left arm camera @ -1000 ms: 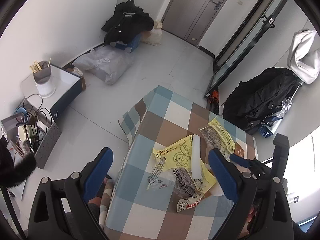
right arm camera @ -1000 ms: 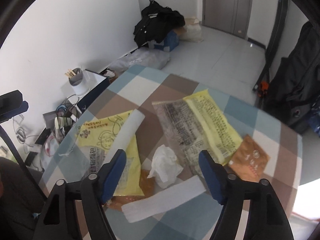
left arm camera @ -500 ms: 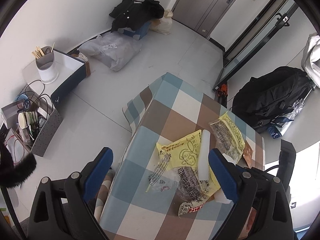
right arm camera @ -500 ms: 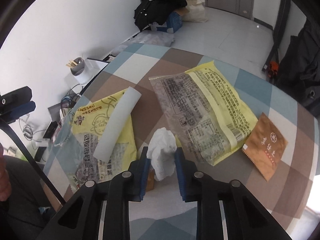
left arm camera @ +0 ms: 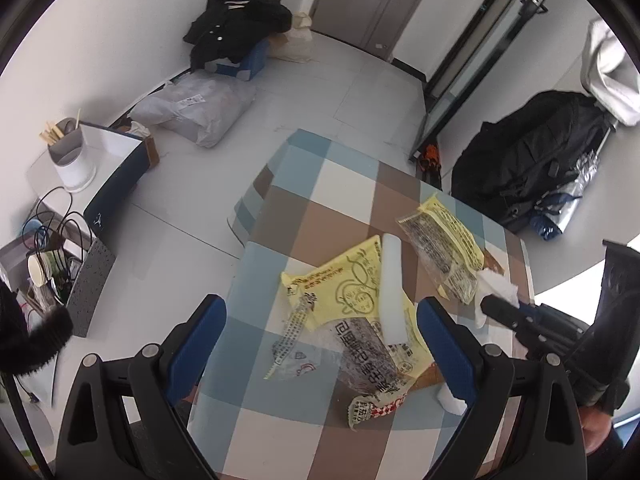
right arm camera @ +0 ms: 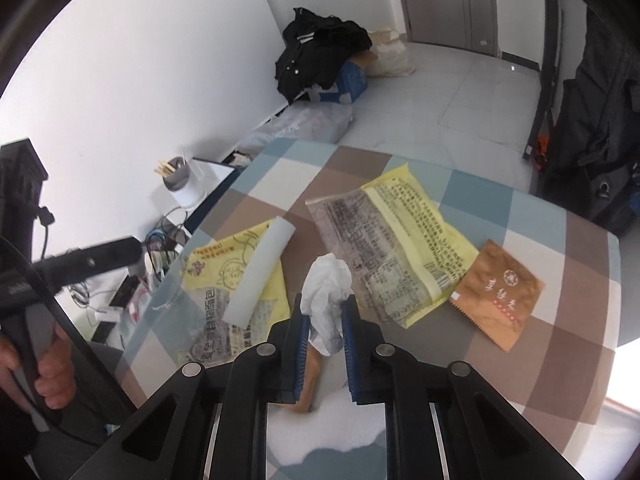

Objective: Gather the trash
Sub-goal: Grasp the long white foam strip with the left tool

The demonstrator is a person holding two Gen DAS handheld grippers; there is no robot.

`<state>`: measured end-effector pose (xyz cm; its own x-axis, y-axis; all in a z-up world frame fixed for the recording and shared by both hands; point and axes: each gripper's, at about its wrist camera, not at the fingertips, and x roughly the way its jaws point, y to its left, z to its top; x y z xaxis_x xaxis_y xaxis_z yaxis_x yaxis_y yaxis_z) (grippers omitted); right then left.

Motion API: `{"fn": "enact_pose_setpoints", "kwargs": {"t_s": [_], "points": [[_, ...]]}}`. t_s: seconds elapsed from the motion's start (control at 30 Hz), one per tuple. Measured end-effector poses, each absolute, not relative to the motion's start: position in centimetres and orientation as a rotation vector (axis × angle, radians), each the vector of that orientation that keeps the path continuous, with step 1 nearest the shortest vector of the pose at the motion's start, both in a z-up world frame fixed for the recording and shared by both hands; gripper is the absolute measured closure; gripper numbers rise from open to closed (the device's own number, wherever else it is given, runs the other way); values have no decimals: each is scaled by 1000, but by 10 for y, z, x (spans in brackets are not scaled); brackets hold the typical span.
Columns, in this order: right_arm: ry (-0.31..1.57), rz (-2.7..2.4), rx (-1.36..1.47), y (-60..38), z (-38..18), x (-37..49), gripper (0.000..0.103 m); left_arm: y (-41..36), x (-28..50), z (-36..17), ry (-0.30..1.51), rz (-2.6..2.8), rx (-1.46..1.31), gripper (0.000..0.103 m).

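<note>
A crumpled white tissue sticks up between the blue pads of my right gripper. Its jaws are closing and press on the tissue, a little above the checked tablecloth. In the left wrist view the same tissue shows at that gripper's tip on the right. My left gripper hangs open above a yellow wrapper, a white strip and a clear wrapper, with nothing between its fingers. A larger yellow-and-clear wrapper and a brown sachet lie further right.
Below the right gripper lies a white paper strip. On the floor beyond the table sit a plastic bag, black clothes on a blue box and a low white stand with a cup of sticks. A black bag leans at right.
My right gripper has gone from wide open around the tissue to pinching it, and has lifted it slightly. The left gripper has drifted a little over the table and stayed open.
</note>
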<state>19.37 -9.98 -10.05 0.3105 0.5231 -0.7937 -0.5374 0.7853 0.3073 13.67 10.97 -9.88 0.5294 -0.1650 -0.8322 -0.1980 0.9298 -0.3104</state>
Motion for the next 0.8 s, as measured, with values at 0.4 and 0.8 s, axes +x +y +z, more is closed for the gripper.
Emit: {"fn": "enact_pose_setpoints", "kwargs": {"t_s": [0.4,0.8], "points": [[1016,590,17,-148,-85,195,88,68,144,-103,1087,-47,-196,9],[983,544,62,-190,-76,197,88,40,185,-119,1204,-145,-105,15]]}}
